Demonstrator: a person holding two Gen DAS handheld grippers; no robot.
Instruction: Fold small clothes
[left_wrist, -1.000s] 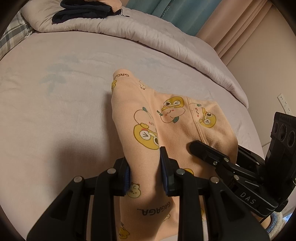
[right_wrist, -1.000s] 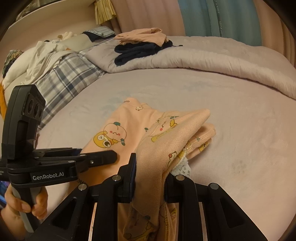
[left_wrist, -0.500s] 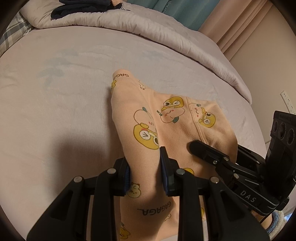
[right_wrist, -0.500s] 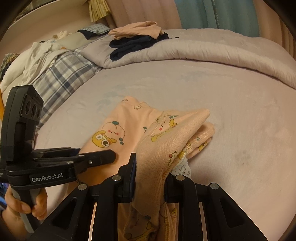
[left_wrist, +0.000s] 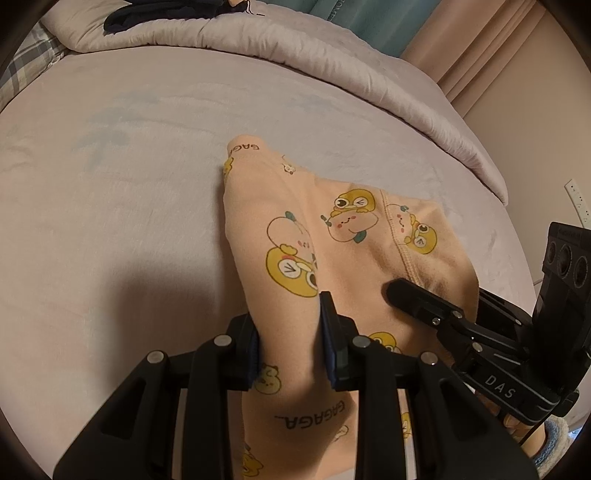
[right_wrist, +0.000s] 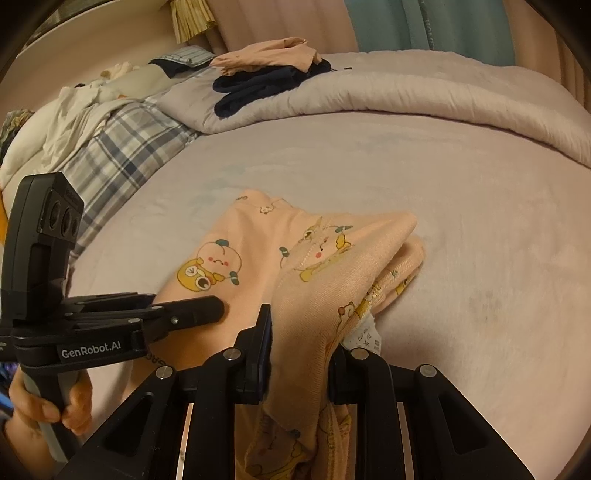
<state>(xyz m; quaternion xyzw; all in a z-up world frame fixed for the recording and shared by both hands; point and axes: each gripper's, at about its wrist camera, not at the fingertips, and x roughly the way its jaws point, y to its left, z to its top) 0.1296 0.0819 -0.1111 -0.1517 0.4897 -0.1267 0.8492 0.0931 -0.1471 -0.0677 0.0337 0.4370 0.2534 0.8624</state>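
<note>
Little has shifted: peach printed garment lies partly folded on the bed sheet, near edges lifted. Left gripper and right gripper both stay clamped on cloth. Fold-over probably pending.

A bed with a pale pink sheet is filling the room under warm, dim light, and a rolled pale comforter is lying across its far side. Teal curtains are hanging beyond it, a plaid blanket is lying to the left, and a beige wall is carrying a white outlet.
</note>
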